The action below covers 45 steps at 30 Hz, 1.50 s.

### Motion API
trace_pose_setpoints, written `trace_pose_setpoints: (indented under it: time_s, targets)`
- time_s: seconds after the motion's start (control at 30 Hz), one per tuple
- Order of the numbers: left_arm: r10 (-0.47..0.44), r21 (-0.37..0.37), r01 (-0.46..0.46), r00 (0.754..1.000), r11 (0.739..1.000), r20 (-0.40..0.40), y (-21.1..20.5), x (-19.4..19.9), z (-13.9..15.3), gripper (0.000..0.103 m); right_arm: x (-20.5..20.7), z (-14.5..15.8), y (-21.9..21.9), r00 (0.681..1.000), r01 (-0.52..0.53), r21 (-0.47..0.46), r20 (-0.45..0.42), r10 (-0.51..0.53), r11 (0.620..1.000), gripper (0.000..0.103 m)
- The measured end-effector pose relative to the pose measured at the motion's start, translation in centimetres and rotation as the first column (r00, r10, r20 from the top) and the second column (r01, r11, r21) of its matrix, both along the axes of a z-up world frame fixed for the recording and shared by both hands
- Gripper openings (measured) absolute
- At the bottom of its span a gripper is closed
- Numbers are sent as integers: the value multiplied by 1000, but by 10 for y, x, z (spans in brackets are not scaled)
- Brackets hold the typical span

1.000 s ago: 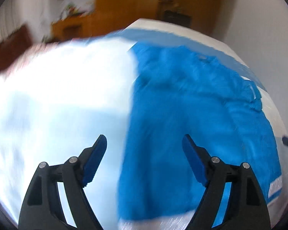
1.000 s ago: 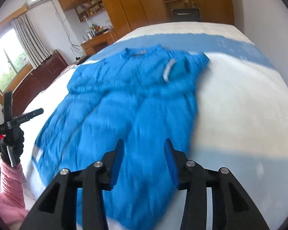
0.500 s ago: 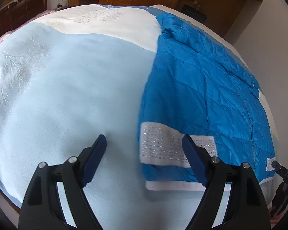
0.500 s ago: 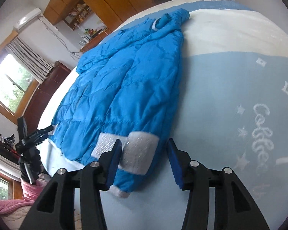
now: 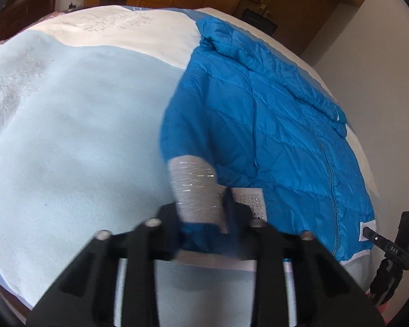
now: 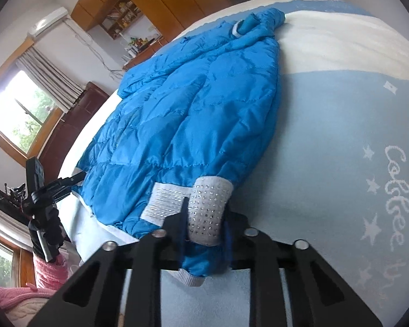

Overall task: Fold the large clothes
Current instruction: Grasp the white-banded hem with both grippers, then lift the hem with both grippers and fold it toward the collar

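both grippers, left gripper (image 5: 201,226) and right gripper (image 6: 204,234), pinch the jacket (image 6: 193,109) hem corners.

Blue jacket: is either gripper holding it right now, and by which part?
The right gripper is shut on the blue jacket at its studded grey band; the left gripper grips the same band.

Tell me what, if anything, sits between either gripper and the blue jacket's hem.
Nothing visible does. The left gripper is shut on the jacket at a studded grey band, and the right gripper is shut on the band in its own view.
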State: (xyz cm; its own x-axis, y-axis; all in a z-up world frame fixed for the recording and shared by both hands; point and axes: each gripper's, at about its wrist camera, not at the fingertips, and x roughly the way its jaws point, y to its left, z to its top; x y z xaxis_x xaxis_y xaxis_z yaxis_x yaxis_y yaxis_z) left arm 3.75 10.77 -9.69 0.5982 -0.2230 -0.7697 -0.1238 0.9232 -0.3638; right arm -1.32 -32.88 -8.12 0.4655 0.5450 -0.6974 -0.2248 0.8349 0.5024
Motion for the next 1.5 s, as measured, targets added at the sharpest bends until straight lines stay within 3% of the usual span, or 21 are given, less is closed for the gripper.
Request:
trace_pose_setpoints:
  time_s: [0.17,0.4,0.53,0.67,0.8,0.97,1.13,1.23,1.37,1.5]
  targets:
    - [-19,-97,24,999,995,46,11,-15,11,13,-9,14,-10,1000,-15,12,27,14,1000,11]
    - [-59,-86,67,994,994,86,16,-38,31,13,-38,28,-13,994,-91,3,58,91,996,11]
    - [-53,-67,55,998,996,29,17,-37,12,13,-40,12,-9,996,-89,-33,27,90,995,11]
    - [-34,-118,33,999,992,-4,23,-24,-8,13,-28,1,-13,997,-77,-3,-3,77,997,11]
    - [-37,-134,43,998,990,41,25,-20,9,12,-27,20,-16,995,-87,10,40,86,996,10]
    - [-66,-177,91,988,980,142,23,-17,53,12,-22,63,-17,988,-113,47,111,108,992,9]
    - [-112,-218,161,969,962,222,20,22,105,12,13,109,-28,985,-109,103,148,93,989,9]
    - [-135,-188,186,958,964,255,15,55,132,12,42,133,-34,982,-98,115,171,78,989,9]
    - [-151,-191,213,944,958,294,10,103,158,12,95,162,-41,987,-83,150,151,60,985,9]
    - [-143,-201,213,939,956,313,5,154,172,12,142,171,-49,994,-49,222,110,25,974,9]
